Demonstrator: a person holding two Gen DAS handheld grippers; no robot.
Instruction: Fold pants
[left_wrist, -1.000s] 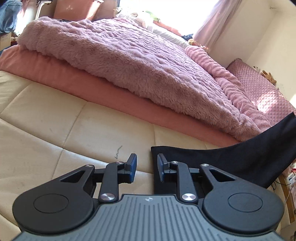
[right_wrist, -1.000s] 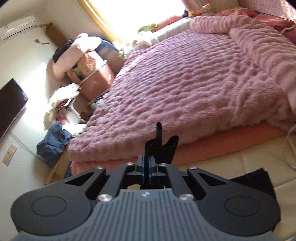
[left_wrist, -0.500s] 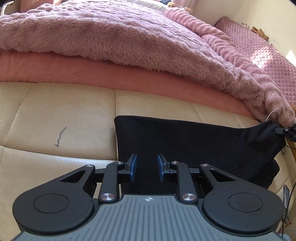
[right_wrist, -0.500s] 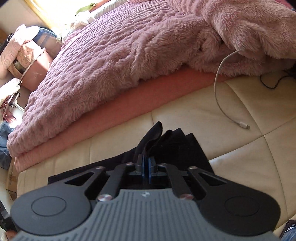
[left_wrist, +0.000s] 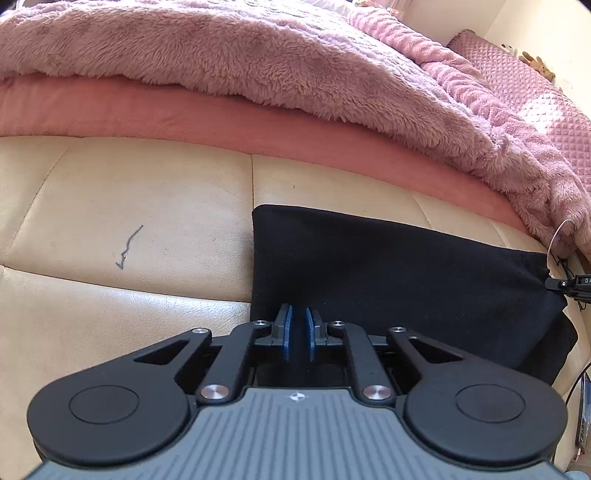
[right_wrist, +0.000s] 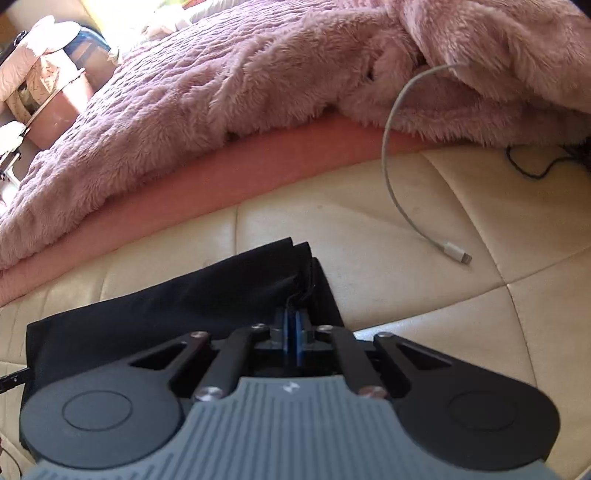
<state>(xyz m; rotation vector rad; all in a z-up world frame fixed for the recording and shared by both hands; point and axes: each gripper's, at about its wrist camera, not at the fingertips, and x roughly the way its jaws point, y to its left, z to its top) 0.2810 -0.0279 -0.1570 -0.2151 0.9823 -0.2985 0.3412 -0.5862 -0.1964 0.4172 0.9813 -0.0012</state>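
On cream leather cushions (left_wrist: 129, 192): black pants (left_wrist: 388, 266), beside perhaps a bed's pink blanket (left_wrist: 258, 55).

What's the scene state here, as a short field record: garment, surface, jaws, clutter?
garment: black fabric pants, folded flat on the cushion
surface: cream leather cushion, dark scribble mark on it
behind: fluffy pink blanket over a salmon pink sheet
left gripper: jaws have just been closing, narrow gap left, over the pants' near edge; grip not clear
right gripper: jaws shut on bunched pants layers at the other end
clutter: white charging cable, plug lying on the cushion, clear of the pants
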